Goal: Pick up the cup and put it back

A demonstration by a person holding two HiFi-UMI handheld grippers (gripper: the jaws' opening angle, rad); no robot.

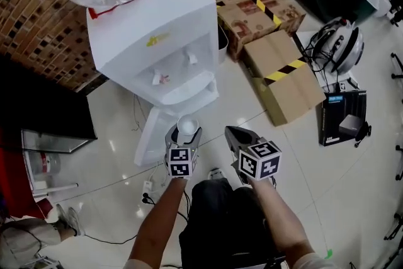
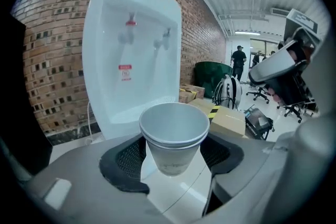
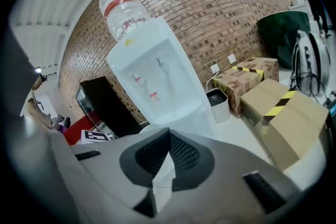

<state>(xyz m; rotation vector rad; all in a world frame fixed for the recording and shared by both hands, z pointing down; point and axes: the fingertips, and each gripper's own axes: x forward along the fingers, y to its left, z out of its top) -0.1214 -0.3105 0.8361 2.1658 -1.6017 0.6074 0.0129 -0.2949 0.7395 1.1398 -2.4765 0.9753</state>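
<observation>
A white paper cup (image 1: 187, 127), which looks like two nested cups (image 2: 174, 134), stands upright between the black pads of my left gripper (image 1: 183, 136) (image 2: 173, 157), which is shut on it. The cup is held in the air in front of the white water dispenser (image 1: 157, 41) (image 2: 131, 50), below its taps and apart from it. Just to the right, my right gripper (image 1: 236, 135) (image 3: 167, 136) hovers at about the same height. Its jaw tips meet and nothing is between them.
The dispenser's lower door (image 1: 154, 135) hangs open toward the floor. Cardboard boxes with yellow-black tape (image 1: 283, 75) lie to the right, with a black case (image 1: 343, 116) and a helmet-like device (image 1: 340, 41) beyond them. A power strip and cables (image 1: 148, 192) lie on the tiled floor.
</observation>
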